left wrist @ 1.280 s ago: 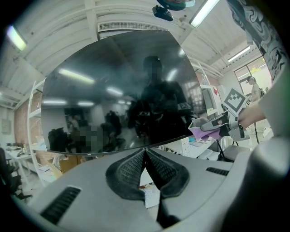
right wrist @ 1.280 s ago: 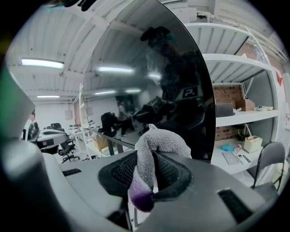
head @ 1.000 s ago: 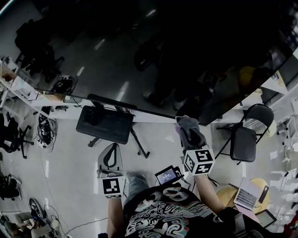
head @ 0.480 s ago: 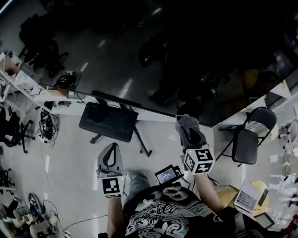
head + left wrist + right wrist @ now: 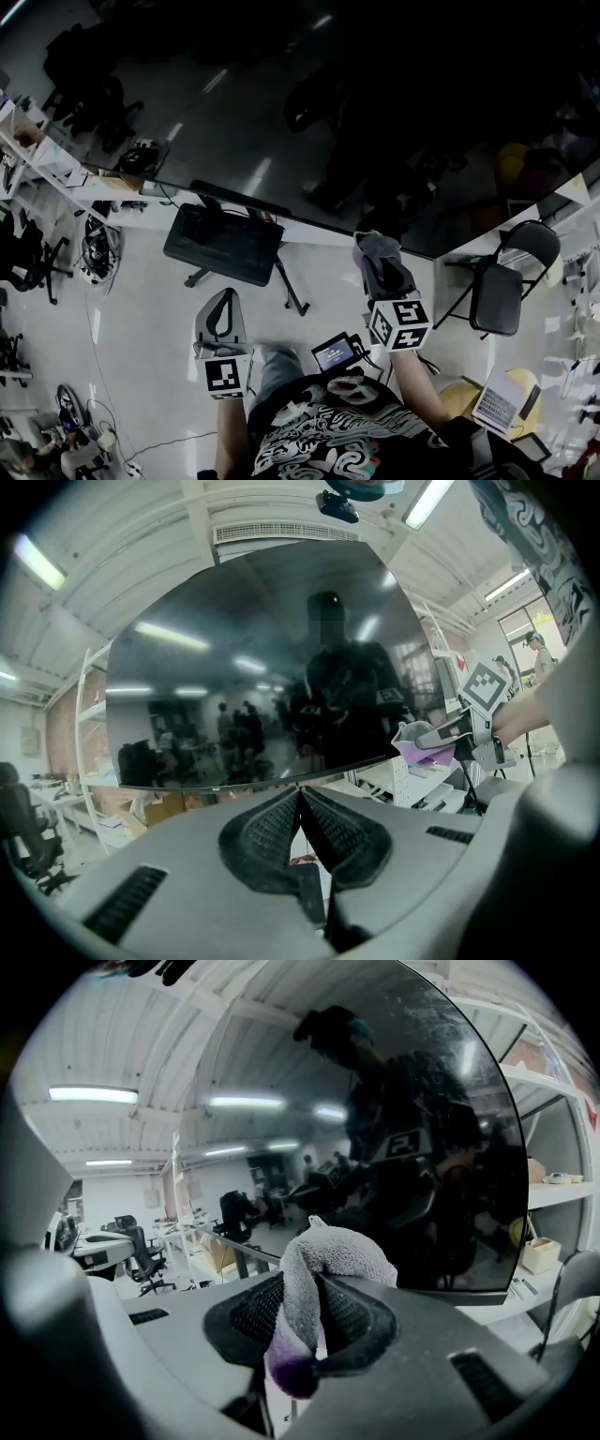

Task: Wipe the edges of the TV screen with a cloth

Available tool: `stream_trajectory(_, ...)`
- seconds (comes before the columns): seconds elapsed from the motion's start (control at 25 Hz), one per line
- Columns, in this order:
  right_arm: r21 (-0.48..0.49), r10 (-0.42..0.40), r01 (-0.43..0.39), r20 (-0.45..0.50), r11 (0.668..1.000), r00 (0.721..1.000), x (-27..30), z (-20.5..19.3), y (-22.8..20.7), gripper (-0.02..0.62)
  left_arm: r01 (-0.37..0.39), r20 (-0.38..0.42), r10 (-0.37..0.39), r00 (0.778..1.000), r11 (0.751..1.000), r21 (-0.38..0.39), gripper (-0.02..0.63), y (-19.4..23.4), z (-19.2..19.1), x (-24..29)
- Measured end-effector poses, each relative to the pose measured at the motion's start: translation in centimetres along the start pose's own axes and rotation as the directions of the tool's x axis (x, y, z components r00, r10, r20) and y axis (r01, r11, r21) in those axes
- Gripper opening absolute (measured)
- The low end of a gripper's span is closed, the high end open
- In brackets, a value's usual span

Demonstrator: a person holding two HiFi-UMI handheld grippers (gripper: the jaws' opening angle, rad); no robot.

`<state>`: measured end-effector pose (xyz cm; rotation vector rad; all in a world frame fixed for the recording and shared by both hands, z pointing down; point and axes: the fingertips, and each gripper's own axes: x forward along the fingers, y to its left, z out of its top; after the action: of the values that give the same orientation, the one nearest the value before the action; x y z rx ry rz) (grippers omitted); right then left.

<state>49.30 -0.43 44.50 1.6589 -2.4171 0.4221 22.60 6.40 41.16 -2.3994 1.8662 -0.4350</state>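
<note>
**Background drifting in the head view; both grippers holding their places**

Compared with a second ago, the TV screen (image 5: 328, 112) and its dark stand base (image 5: 223, 246) are sitting slightly further right and higher in the head view, and the folding chair (image 5: 497, 292) is also sitting further right. Both grippers are staying where they were in that view.

The right gripper (image 5: 376, 255) is pointing up at the screen's lower edge, toward its right part. Its jaws are clamping a grey cloth (image 5: 378, 245), which is bulging out over the tips and lying right against that lower edge. In the right gripper view, the right gripper (image 5: 314, 1290) is showing the cloth (image 5: 330, 1258) folded between the pads, a purple end hanging below them, with the dark glass (image 5: 412, 1129) just behind.

The left gripper (image 5: 222, 298) is hanging lower and to the left, well apart from the screen edge and over the floor. In the left gripper view, its jaws (image 5: 300, 801) are pressing together with nothing between them. That view is also taking in the whole screen (image 5: 253, 667), with the right gripper (image 5: 448, 735) and the cloth (image 5: 415, 741) at the lower right corner.

A small lit display (image 5: 335, 353) is sitting between the two grippers, close to the person's chest. An open laptop (image 5: 502, 398) is resting at lower right.
</note>
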Motion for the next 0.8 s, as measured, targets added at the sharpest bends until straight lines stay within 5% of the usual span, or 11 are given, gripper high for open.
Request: stream_trajectory(0.8, 0.009, 0.044, -0.044, -0.012, 0.999, 0.999, 2.6, 0.2, 2.5, 0.109, -0.037, -0.026, 0.036, 0.999, 0.999, -0.015, 0.017, 2.7, -1.2, -0.1)
